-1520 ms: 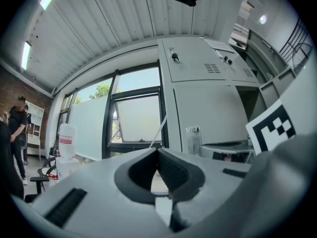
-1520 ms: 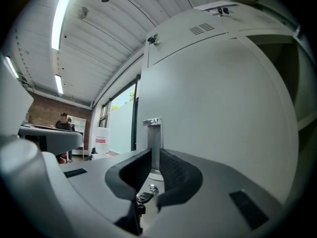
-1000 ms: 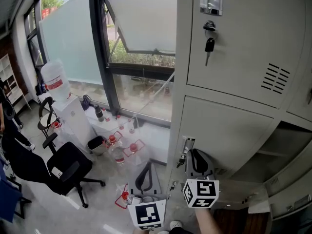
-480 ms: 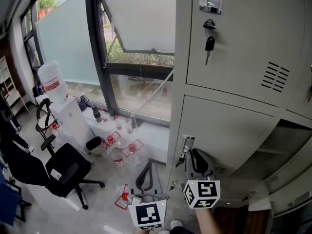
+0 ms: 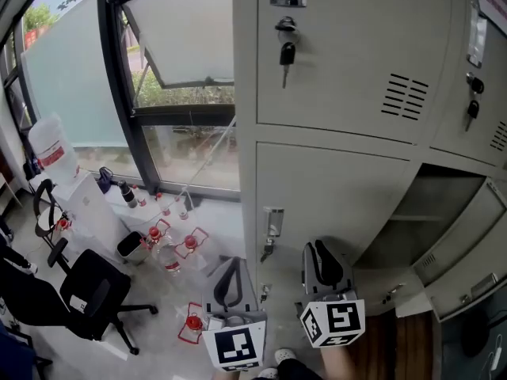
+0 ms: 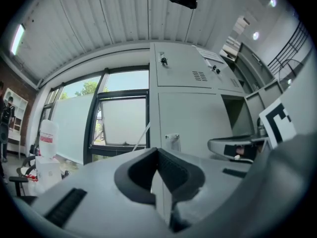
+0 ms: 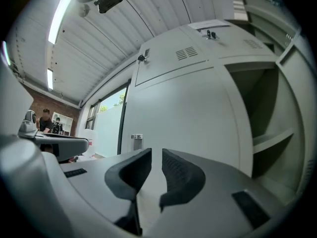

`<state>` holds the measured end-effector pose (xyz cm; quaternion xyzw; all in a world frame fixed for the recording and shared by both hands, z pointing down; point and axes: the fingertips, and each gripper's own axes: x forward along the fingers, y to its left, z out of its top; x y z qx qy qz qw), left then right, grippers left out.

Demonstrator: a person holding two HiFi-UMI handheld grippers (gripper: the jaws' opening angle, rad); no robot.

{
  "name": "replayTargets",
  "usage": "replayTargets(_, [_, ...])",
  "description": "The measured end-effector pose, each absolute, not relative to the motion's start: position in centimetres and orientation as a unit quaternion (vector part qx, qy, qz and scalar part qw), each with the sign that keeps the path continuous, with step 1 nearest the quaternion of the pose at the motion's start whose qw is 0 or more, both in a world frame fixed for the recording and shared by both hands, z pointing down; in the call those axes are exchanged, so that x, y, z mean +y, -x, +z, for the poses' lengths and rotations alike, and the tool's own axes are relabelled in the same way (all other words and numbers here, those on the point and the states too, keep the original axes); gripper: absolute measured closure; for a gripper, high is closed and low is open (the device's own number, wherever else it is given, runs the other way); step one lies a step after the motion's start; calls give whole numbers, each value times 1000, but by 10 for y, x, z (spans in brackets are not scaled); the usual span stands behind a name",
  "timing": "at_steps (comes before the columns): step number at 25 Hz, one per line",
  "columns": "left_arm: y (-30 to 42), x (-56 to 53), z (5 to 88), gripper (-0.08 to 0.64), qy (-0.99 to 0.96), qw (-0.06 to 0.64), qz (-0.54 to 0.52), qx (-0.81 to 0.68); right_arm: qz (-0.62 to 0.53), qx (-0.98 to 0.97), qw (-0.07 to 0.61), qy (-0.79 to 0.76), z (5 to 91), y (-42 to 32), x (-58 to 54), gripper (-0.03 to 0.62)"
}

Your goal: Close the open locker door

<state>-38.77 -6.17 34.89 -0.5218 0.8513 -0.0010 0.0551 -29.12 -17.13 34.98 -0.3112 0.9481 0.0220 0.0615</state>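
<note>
Head view, lockers (image 5: 333, 196) beside window (image 5: 190, 38), office chair (image 5: 87, 291), left gripper (image 5: 230, 279) jaws closed, right gripper (image 5: 321, 260) jaws barely apart, probably empty

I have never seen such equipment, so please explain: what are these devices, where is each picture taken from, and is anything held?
There is no robot: a person holds a two-jaw tool in each hand. The head view looks down from the person's head at the left gripper and the right gripper, in front of grey lockers; one compartment stands open. The two gripper views come from cameras riding on the grippers. Nothing is held: the left jaws meet, the right leave a narrow gap.
</note>
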Motion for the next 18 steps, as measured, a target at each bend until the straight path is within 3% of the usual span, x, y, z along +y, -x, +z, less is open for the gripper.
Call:
replayTargets(3, [366, -73, 349, 560, 557, 56, 3, 829, 30, 934, 60, 350, 349, 255, -172, 525])
replayTargets(7, [329, -91, 351, 560, 610, 54, 5, 790, 35, 910, 50, 410, 352, 203, -174, 458])
replayTargets(18, [209, -130, 359, 560, 729, 40, 17, 683, 36, 814, 31, 580, 362, 37, -168, 442])
